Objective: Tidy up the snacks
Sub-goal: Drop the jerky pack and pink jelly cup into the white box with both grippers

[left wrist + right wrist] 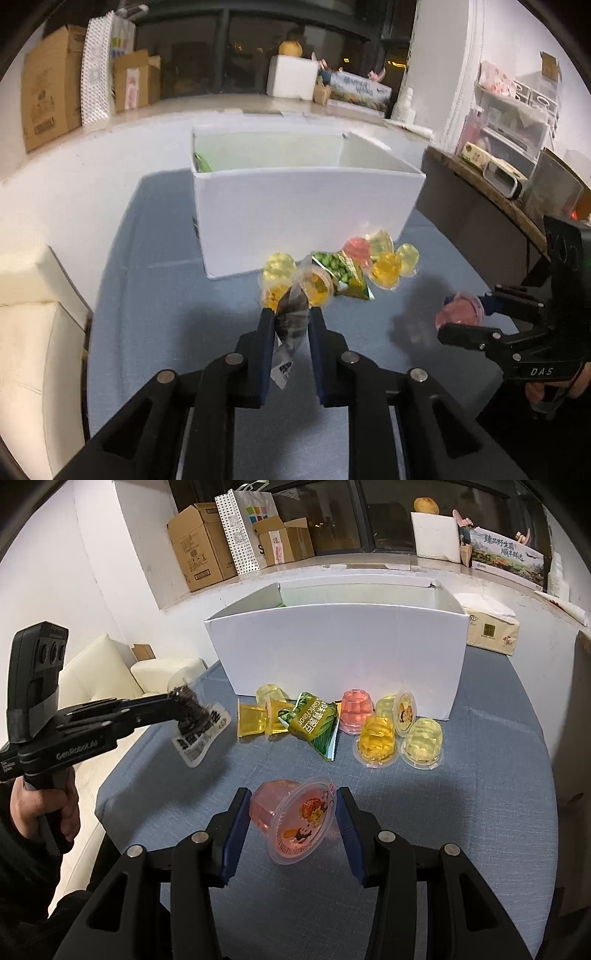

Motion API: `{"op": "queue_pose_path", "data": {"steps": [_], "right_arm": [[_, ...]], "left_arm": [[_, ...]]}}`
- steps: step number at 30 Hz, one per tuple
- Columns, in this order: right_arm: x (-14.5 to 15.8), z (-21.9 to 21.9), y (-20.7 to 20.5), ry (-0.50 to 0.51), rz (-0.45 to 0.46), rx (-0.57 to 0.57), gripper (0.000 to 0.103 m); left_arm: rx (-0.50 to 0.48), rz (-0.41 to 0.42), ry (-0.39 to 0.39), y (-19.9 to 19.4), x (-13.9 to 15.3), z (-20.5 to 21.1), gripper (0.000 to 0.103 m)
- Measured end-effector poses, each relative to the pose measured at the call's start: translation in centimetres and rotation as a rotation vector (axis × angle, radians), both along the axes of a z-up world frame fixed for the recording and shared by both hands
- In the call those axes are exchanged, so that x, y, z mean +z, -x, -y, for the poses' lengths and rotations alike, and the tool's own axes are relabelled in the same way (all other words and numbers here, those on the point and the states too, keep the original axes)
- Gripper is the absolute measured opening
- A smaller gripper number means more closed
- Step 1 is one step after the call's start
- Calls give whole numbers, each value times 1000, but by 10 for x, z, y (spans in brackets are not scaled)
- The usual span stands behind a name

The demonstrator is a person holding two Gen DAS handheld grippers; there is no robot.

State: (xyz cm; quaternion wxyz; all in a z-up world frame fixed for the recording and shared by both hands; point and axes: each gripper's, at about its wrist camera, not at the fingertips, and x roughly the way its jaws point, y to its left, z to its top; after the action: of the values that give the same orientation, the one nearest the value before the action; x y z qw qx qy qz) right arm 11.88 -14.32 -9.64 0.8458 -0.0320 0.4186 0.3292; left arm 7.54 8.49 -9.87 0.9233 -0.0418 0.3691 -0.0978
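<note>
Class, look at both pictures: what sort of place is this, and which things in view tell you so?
Probably a lived-in room at home, perhaps a living room: a cream sofa beside the blue-covered table, cardboard boxes stacked on the window ledge, and clear storage drawers against the wall.

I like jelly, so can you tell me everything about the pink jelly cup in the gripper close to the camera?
The pink jelly cup is a small clear plastic cup filled with pink jelly, sealed by a round film lid printed with cartoon figures and red lettering. It lies tipped on its side, lid facing the camera, its bottom pointing toward the other snacks. The right hand-held gripper holds it between its blue pads, one pad on each side, just above the blue tablecloth. It sits apart from the other cups.
</note>
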Motion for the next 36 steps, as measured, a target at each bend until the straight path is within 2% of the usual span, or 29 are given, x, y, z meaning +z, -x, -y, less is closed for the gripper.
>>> {"op": "queue_pose_path", "data": {"steps": [5,10,13,17,20,24,27,29,35,36], "right_arm": [[2,2,0,-6,5,-5,51],[16,4,-3,-26,35,-8,51],[42,4,-11,-39,96,-6,51],[93,3,-34,-58,219,-18,51],[123,-1,-54,-72,285,-32,51],[149,-10,-99,-107,304,-57,51],[150,-16,-140,-121,277,-107,51],[141,-19,-169,-129,222,-152,51],[107,-27,-212,-92,139,-172,51],[102,-25,-214,-95,122,-184,55]], "left_arm": [[-15,7,8,1,4,3,20],[-14,57,8,1,27,6,20],[-17,118,20,-7,55,7,20],[-9,213,16,-29,98,10,20],[3,251,15,-54,122,10,20],[21,255,12,-108,139,9,20],[41,237,2,-142,138,7,20],[48,219,7,-165,134,4,20],[67,168,-59,-202,111,11,21],[86,172,-77,-202,109,12,34]]}}
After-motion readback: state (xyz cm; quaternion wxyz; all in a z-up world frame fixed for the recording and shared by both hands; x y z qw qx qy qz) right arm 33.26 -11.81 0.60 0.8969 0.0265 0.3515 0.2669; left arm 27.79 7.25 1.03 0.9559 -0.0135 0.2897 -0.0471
